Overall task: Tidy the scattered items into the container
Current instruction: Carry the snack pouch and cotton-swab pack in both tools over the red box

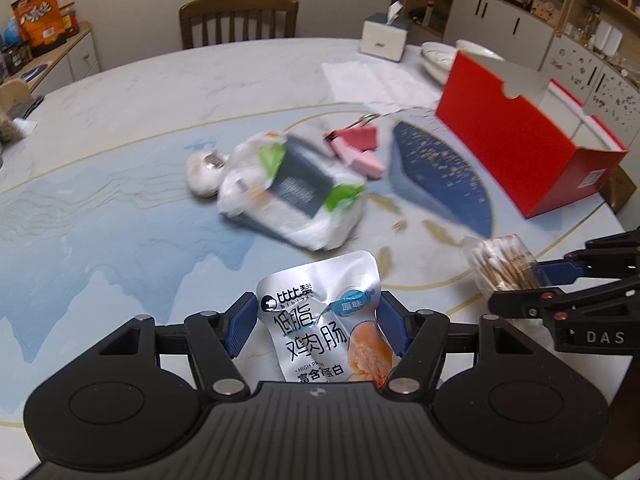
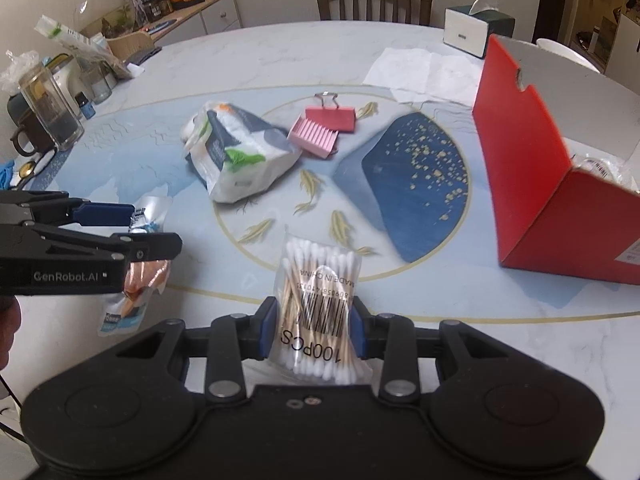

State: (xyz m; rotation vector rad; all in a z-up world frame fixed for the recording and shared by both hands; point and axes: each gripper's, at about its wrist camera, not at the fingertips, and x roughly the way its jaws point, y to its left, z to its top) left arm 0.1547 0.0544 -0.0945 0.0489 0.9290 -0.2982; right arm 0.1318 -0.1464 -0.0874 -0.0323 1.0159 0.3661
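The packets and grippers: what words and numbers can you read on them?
"100PCS", "MADE IN CHINA": swab bag.
"低脂 鸡肉肠", "原味", "富含蛋白": sausage pouch.
"GenRobot.AI": left gripper.
"DAS": right gripper.
Tissue pack, red box's label: too blurred.

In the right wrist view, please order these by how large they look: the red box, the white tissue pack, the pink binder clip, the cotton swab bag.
1. red box
2. white tissue pack and cotton swab bag: they look alike, and the bag sits nearest the camera, so their order is unsure
3. pink binder clip
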